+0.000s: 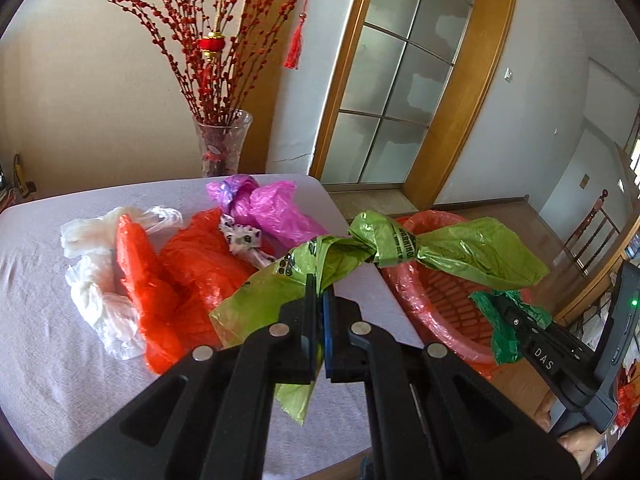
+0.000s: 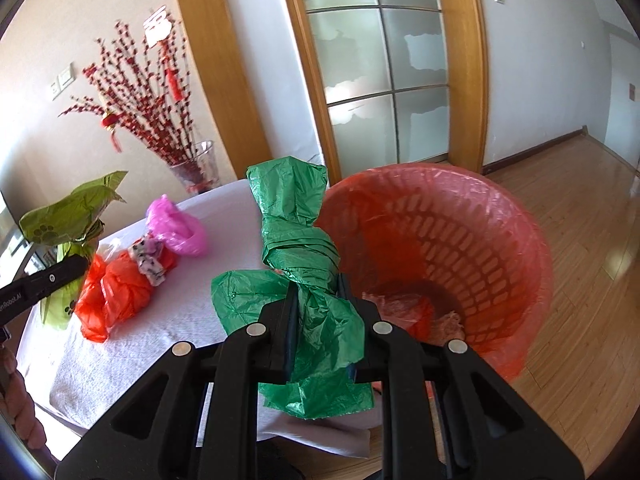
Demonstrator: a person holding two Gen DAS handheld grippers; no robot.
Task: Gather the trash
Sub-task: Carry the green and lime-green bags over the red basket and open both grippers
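My left gripper (image 1: 320, 292) is shut on a knotted light green plastic bag (image 1: 384, 248) and holds it above the table's right edge, its far end over the red basket (image 1: 440, 312). My right gripper (image 2: 318, 292) is shut on a knotted dark green plastic bag (image 2: 296, 240), held up beside the rim of the red basket (image 2: 460, 248), which is lined with a red bag. The right gripper with its dark green bag also shows in the left wrist view (image 1: 504, 312). The light green bag also shows in the right wrist view (image 2: 72, 216).
On the white-clothed table (image 1: 60, 360) lie a white bag (image 1: 92, 276), orange-red bags (image 1: 176, 276), a spotted black-and-white bag (image 1: 242, 238) and a purple bag (image 1: 264, 204). A glass vase (image 1: 222, 144) of red branches stands at the far edge. Wood floor (image 2: 580, 280) lies to the right.
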